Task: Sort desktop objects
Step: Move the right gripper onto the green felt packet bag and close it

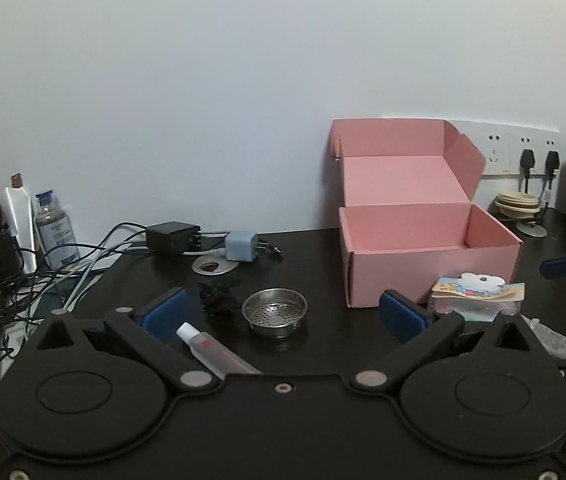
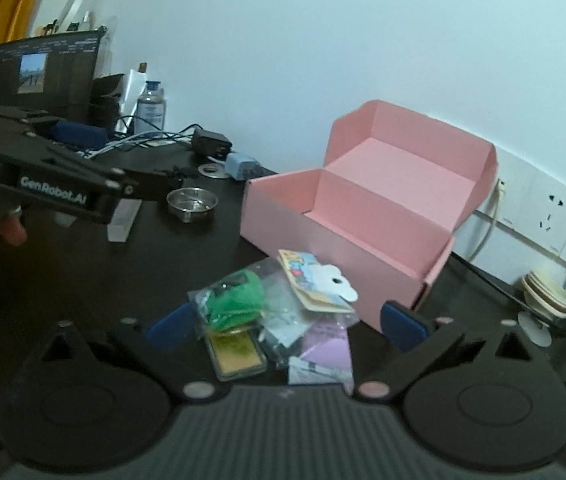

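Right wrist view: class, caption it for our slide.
Open right tongs hover over bagged trinkets beside an open pink box on a dark desk.

Dim, bluish indoor light; fisheye bends the edges, right wrist view slightly blurred.

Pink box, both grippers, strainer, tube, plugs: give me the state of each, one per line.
Pink box: lid up, nothing seen inside.
Left gripper: open, holding nothing.
Right gripper: open, over the plastic packets.
Metal strainer: upright on the desk.
White tube: capped, lying flat.
Blue charger: unplugged, on the desk.
Black plugs: in the wall sockets.
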`<state>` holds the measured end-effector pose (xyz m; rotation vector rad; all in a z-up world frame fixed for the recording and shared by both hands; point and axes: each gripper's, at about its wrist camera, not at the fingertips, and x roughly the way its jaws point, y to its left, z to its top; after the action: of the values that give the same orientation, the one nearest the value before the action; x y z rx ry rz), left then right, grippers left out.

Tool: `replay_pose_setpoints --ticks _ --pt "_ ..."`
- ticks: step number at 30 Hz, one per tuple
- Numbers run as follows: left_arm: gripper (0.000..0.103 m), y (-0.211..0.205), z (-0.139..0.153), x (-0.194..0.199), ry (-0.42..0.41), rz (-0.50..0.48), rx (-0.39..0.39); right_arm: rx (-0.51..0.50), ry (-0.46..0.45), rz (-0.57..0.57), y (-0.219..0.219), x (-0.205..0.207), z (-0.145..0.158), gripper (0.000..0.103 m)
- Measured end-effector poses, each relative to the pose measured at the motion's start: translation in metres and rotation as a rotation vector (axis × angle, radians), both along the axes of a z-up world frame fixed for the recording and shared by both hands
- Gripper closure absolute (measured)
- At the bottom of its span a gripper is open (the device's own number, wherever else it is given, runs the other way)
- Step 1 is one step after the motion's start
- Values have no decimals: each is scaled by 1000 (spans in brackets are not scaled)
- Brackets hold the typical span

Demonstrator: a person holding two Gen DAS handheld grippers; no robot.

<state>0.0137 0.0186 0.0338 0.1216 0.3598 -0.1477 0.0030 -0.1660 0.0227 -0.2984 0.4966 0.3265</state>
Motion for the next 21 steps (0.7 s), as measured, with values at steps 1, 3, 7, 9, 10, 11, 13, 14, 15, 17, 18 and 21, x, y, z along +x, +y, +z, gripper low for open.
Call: replay_pose_setpoints --ticks 1,3,7,9,10,11,13,14,15,17,18,21 --pt "0 1 0 0 -1 1 -5 1 3 -2 1 2 0 11" --pt "0 3 1 0 -5 3 -14 11 11 -5 1 6 0 11" --pt "0 3 1 -1 -32 30 -7 36 14 -9 3 8 3 11" --pt "0 4 1 -1 -35 31 -10 103 29 -6 -1 3 10 11" --pt "0 4 1 -1 -33 29 -13 150 41 3 -5 1 14 11" --pt "0 4 1 -1 -30 26 -16 200 55 12 -10 -1 18 11" --pt "0 3 1 -1 -31 21 -20 285 97 19 -19 -2 21 20" --pt "0 2 1 -1 -32 17 -22 311 127 11 -23 0 20 38" --pt "0 2 1 -2 -34 13 -22 332 166 -4 -26 4 18 44" --pt "0 0 1 -2 -36 10 -15 376 218 -37 -30 10 12 45" --pt "0 -1 1 -3 -40 10 -10 393 230 -48 -31 12 9 45" --pt "0 -2 1 -5 -59 15 5 422 245 -63 -32 15 5 45"
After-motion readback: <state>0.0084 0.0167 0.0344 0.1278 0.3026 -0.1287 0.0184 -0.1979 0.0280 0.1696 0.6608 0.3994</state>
